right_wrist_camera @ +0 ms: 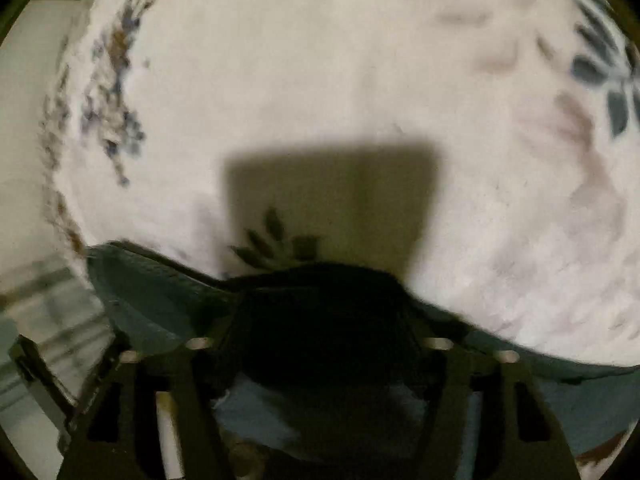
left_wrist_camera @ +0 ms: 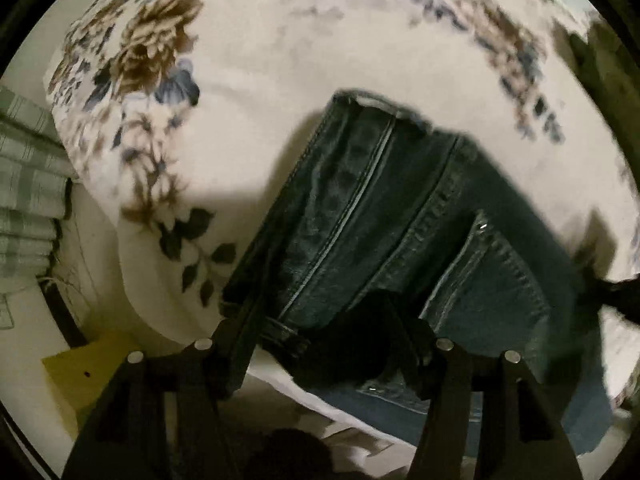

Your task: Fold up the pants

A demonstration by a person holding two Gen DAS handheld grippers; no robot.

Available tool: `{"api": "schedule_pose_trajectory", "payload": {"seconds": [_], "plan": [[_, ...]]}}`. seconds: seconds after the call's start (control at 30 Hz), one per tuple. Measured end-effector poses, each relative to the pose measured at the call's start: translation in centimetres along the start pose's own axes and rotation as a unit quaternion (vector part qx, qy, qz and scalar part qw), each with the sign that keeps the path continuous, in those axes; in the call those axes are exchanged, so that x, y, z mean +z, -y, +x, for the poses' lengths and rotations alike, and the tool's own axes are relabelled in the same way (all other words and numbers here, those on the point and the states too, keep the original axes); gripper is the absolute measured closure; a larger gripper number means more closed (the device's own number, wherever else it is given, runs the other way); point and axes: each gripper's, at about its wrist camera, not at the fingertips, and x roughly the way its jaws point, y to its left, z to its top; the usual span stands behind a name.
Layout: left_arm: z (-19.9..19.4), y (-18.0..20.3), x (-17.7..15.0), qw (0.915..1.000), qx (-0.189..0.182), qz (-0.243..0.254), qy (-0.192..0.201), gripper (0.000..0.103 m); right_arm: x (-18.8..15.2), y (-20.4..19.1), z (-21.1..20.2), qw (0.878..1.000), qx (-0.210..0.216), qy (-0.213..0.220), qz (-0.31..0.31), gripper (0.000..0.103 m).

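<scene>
Dark blue jeans (left_wrist_camera: 400, 216) lie on a white bedsheet with a flower print (left_wrist_camera: 280, 60). In the left wrist view the folded legs run up from my left gripper (left_wrist_camera: 324, 344), which is shut on the jeans' near edge by the waistband and pocket. In the right wrist view my right gripper (right_wrist_camera: 320, 340) is shut on a bunched edge of the jeans (right_wrist_camera: 160, 304); the denim spans the lower frame and hides the fingertips. The sheet (right_wrist_camera: 320, 80) fills the view beyond.
A green checked cloth (left_wrist_camera: 28, 184) hangs at the far left beyond the bed edge. A yellow object (left_wrist_camera: 84, 368) lies low at the left. My right gripper casts a square shadow (right_wrist_camera: 332, 200) on the sheet.
</scene>
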Motion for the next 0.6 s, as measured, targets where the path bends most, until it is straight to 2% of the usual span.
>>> {"api": "schedule_pose_trajectory", "payload": {"seconds": [0.03, 0.07, 0.1, 0.17, 0.23, 0.33, 0.4, 0.43, 0.47, 0.5, 0.57, 0.6], "plan": [[0.0, -0.3, -0.1, 1.0, -0.002, 0.005, 0.004, 0.044, 0.2, 0.2, -0.7, 1.0, 0.001, 0.004, 0.006, 0.094], [0.1, -0.4, -0.1, 0.9999, 0.001, 0.009, 0.006, 0.042, 0.6, 0.6, -1.9, 1.0, 0.011, 0.017, 0.015, 0.096], [0.1, -0.7, -0.2, 1.0, -0.001, 0.009, 0.004, 0.042, 1.4, 1.1, -3.4, 0.999, 0.008, 0.041, 0.025, 0.101], [0.2, -1.3, -0.2, 0.9999, -0.01, 0.0, -0.003, 0.042, 2.5, 2.5, -5.2, 0.996, -0.013, 0.074, 0.042, 0.103], [-0.1, -1.6, -0.1, 0.9999, -0.015, -0.005, -0.007, 0.042, 4.0, 4.2, -6.5, 0.995, 0.021, 0.073, 0.067, 0.103], [-1.1, -1.9, -0.1, 0.9999, -0.009, -0.01, -0.003, 0.042, 3.6, 3.3, -7.9, 0.996, 0.055, 0.059, 0.03, 0.101], [-1.9, -2.3, -0.4, 0.9998, -0.006, -0.019, 0.0, 0.042, 1.7, 2.0, -7.5, 0.996, 0.079, 0.033, -0.01, 0.094], [-2.4, -2.4, -0.6, 0.9997, -0.004, -0.023, 0.001, 0.042, 0.7, 1.1, -6.5, 0.995, 0.096, 0.013, -0.033, 0.081], [-3.1, -2.3, -0.9, 0.9997, -0.002, -0.025, 0.002, 0.042, -0.3, 0.8, -5.7, 0.994, 0.1, 0.006, -0.044, 0.06], [-3.7, -2.1, -1.2, 0.9997, -0.003, -0.025, 0.004, 0.042, -1.5, 0.7, -5.1, 0.994, 0.098, 0.006, -0.048, 0.052], [-5.4, -0.7, -2.1, 0.9999, -0.002, -0.007, 0.013, 0.042, -3.8, 1.7, -4.3, 0.993, 0.107, 0.031, -0.029, 0.048], [-6.0, 0.2, -2.5, 0.9999, -0.002, 0.005, 0.016, 0.042, -5.1, 3.0, -4.3, 0.992, 0.121, 0.044, 0.0, 0.047]]}}
